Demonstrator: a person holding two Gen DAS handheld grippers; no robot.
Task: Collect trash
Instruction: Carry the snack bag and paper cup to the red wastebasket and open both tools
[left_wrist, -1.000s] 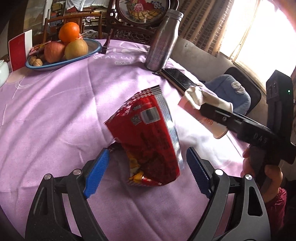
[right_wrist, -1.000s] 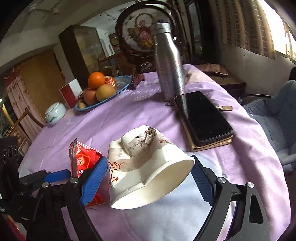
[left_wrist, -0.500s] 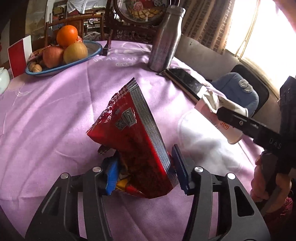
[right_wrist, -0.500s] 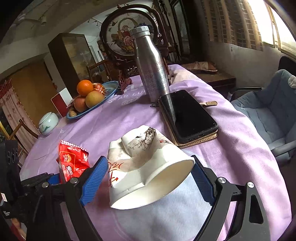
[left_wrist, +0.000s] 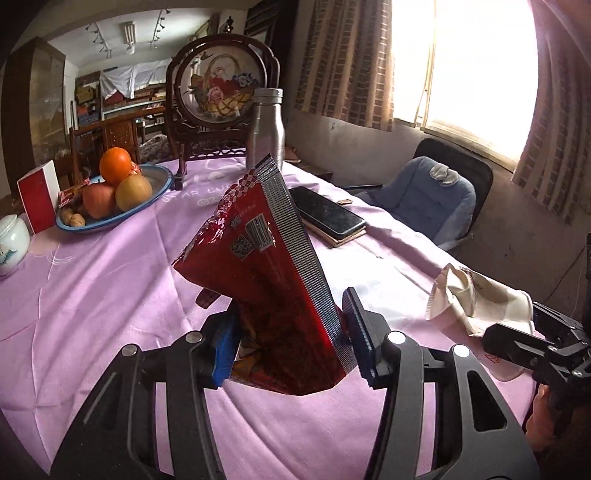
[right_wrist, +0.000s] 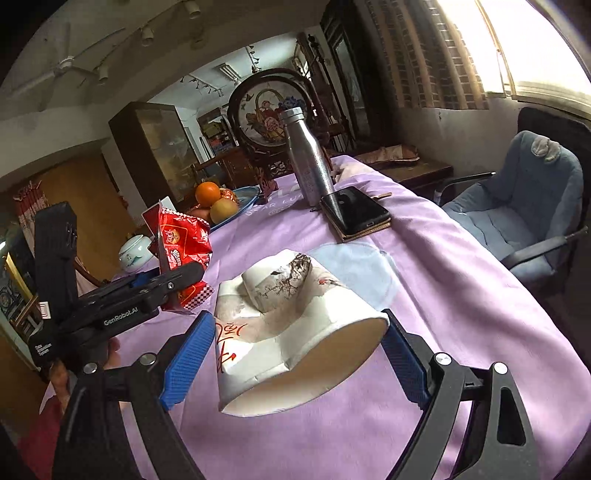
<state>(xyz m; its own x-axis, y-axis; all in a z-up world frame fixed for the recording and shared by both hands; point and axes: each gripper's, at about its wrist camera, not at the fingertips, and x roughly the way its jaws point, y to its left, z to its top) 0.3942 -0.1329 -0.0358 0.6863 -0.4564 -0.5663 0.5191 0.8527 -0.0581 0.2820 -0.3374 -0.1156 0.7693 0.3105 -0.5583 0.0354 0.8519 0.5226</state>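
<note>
The left gripper (left_wrist: 291, 328) pinches a red snack bag (left_wrist: 273, 277), lifted off the purple tablecloth (left_wrist: 110, 295), in front of the steel bottle (left_wrist: 265, 129). The right gripper (right_wrist: 299, 354) clamps a crushed paper cup (right_wrist: 291, 325), apparently clear of the cloth, nearer than the bottle, right of the bag.

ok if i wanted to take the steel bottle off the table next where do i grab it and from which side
Grip the steel bottle across its straight lower body, below the tapering shoulder, where the walls run parallel. It stands upright, so come in level. The phone lies close at its base on the window side, so the open tablecloth side looks easier. Both grippers are full now: the left gripper holds the snack bag, the right gripper the crushed paper cup.
</note>
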